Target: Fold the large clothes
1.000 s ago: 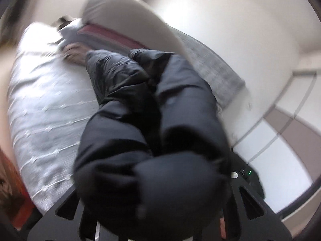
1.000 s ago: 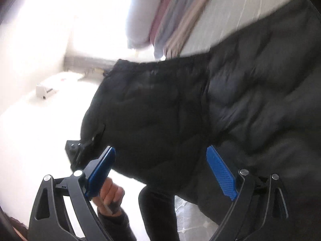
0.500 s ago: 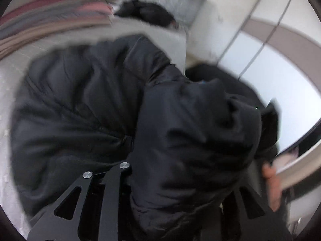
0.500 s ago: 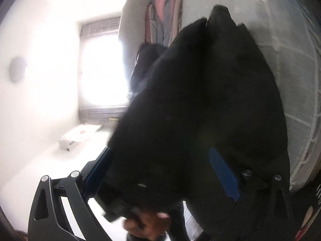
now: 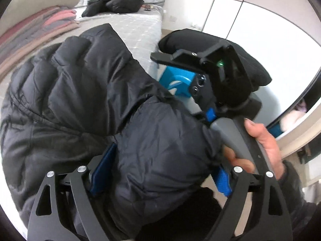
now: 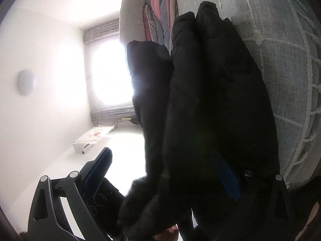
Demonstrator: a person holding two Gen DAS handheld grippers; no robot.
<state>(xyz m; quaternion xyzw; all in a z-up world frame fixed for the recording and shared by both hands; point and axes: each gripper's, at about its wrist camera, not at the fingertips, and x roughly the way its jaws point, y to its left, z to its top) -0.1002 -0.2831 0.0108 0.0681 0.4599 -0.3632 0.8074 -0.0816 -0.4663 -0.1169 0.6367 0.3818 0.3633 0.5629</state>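
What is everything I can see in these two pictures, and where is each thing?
puffer jacket: one, black, bunched on the bed, between the jaws of both grippers
second dark garment: one, black, heaped at the far end of the bed
bed cover: one, pale grey, under the jacket
folded quilts: one stack, pink, grey and tan, far left on the bed
wardrobe doors: white panels, right wall
window: one, bright, far wall
left gripper: black with blue pads, jaws just opened, jacket between them
right gripper: same build, open
hand: one, on the right gripper's grey handle
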